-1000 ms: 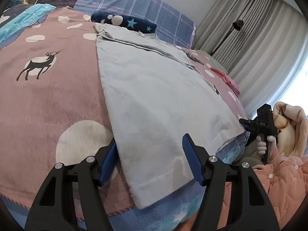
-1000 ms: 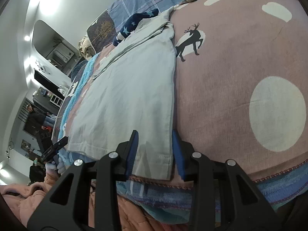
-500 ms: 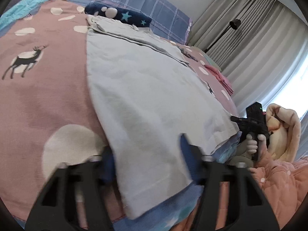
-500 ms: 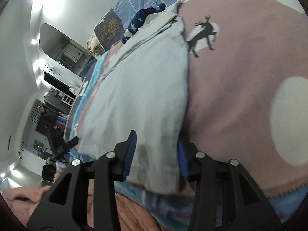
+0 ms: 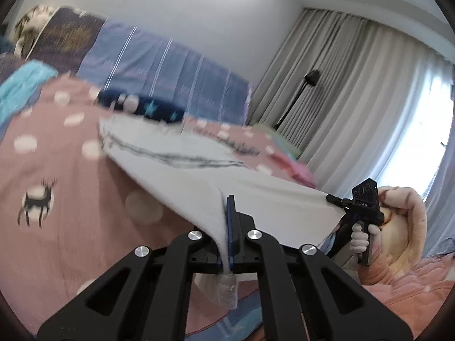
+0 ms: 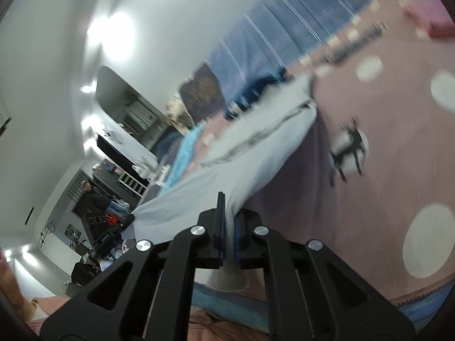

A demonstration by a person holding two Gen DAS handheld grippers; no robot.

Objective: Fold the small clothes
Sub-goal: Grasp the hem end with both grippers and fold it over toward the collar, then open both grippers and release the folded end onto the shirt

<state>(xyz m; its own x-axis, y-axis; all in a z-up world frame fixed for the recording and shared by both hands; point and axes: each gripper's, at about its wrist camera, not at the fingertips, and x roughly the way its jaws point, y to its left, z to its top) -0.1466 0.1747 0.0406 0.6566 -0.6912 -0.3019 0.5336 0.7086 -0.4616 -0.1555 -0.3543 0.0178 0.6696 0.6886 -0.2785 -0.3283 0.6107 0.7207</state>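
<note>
A pale grey garment [image 5: 199, 176] lies lengthwise on the pink bedspread [image 5: 57, 170], its near hem lifted off the bed and stretched taut. My left gripper [image 5: 227, 207] holds one near corner, jaws closing tight with cloth pinched between the blue pads. My right gripper [image 6: 227, 201] pinches the other near corner of the garment [image 6: 256, 153] the same way, jaws closing tight. Each view shows the other gripper at the opposite corner: the right gripper [image 5: 331, 198] in a hand, the left gripper [image 6: 129, 218] at the far left.
A navy star-patterned item [image 5: 142, 106] lies at the garment's far end, against a blue plaid pillow [image 5: 170, 65]. Pink folded cloth [image 5: 295, 167] sits at the bed's right side. A peach quilt [image 5: 412, 292] lies near the front. A floor lamp [image 5: 311, 75] and curtains stand behind.
Both grippers closed on the garment's near hem and rose, lifting that edge off the bed. Both views tilted up toward the walls and ceiling.
</note>
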